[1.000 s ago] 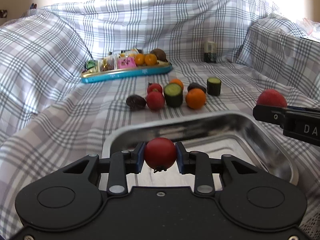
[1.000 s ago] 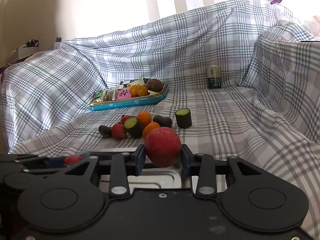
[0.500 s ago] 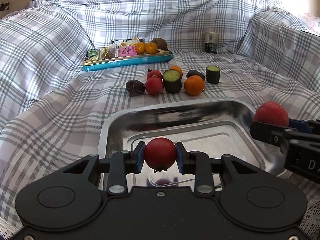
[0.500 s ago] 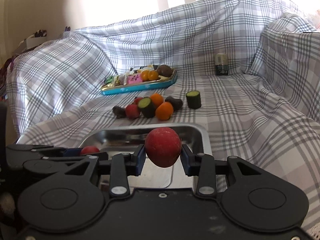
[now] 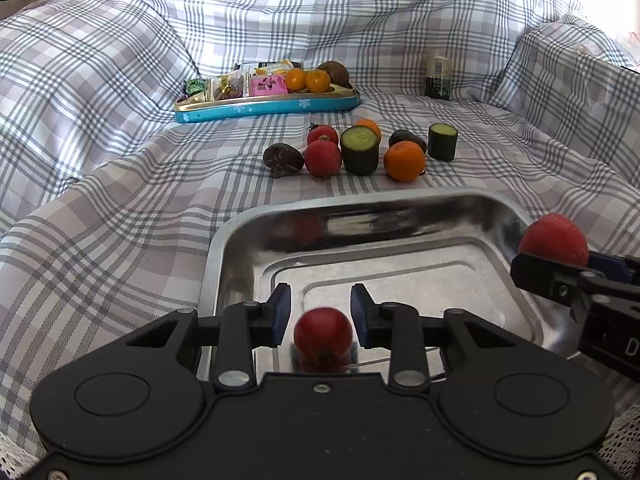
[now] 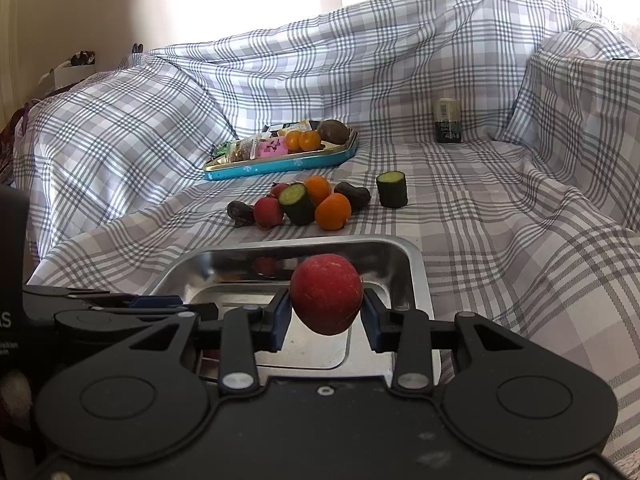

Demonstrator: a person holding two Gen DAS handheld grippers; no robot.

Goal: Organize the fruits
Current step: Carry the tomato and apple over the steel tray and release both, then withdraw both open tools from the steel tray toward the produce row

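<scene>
While the left gripper, jaws just parted, released a tomato over the steel tray, the right gripper pinched a red fruit.

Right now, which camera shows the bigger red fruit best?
The right wrist view: the bigger red fruit sits centred and close, clamped in the right gripper. The left wrist view catches it only at the right edge, partly hidden by that gripper.

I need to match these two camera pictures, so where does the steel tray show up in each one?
Left wrist view: the steel tray fills the lower middle, behind the left tool.
Right wrist view: the steel tray sits lower centre, under the right tool.
Shared landmark: the blue tin at the back.
</scene>
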